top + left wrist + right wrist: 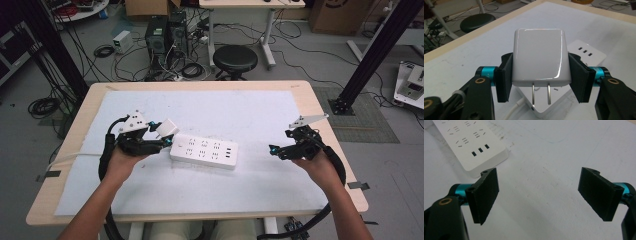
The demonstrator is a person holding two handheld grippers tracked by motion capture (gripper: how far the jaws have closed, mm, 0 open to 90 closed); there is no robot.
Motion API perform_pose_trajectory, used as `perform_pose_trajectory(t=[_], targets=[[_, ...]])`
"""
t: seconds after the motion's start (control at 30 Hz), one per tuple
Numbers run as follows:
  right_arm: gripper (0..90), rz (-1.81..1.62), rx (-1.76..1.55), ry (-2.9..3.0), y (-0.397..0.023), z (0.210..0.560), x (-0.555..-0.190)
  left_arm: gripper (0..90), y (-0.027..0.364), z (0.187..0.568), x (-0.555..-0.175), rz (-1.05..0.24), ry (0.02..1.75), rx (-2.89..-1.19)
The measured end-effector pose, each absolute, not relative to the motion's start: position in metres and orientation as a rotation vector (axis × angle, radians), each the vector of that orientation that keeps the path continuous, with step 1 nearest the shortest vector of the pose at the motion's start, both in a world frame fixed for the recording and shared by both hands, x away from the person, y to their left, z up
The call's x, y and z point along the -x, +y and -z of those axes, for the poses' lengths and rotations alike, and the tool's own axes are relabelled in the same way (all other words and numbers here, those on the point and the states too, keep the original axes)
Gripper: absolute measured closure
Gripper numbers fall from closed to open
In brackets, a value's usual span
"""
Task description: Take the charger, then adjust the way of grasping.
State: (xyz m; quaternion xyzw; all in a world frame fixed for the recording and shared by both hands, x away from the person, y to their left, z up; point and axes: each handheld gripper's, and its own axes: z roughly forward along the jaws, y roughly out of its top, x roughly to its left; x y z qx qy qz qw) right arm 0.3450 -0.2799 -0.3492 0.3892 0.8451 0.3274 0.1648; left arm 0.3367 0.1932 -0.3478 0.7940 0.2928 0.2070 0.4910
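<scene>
Above the strip's left end, the left gripper clamps a white charger, prongs down; the right gripper, well right, gapes empty.

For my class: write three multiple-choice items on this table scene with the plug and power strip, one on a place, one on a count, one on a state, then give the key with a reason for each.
1. Where is the power strip?
A. On the white mat, between the two grippers
B. On the floor by the stool
C. Held in the right gripper

2. How many metal prongs show on the plug?
A. None
B. Two
C. Four

3. How are the right gripper jaws?
A. Shut on the plug
B. Shut on the strip
C. Open with nothing between them

Key: 1 A, the high view shows it lying on the mat with a gripper on each side. 2 B, the left gripper view shows two prongs under the white body held by the left gripper. 3 C, the right gripper view shows the pads wide apart over bare mat.
</scene>
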Motion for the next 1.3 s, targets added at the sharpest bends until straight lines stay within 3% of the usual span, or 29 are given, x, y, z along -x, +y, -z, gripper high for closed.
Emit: perform_pose_trajectory(t=[1.3], targets=[[17.2, -1.157, -1.100, 2.549, -0.259, 0.359, -0.326, 42.5, 0.140, 0.355, -0.306, -0.370, 0.283, -2.072]])
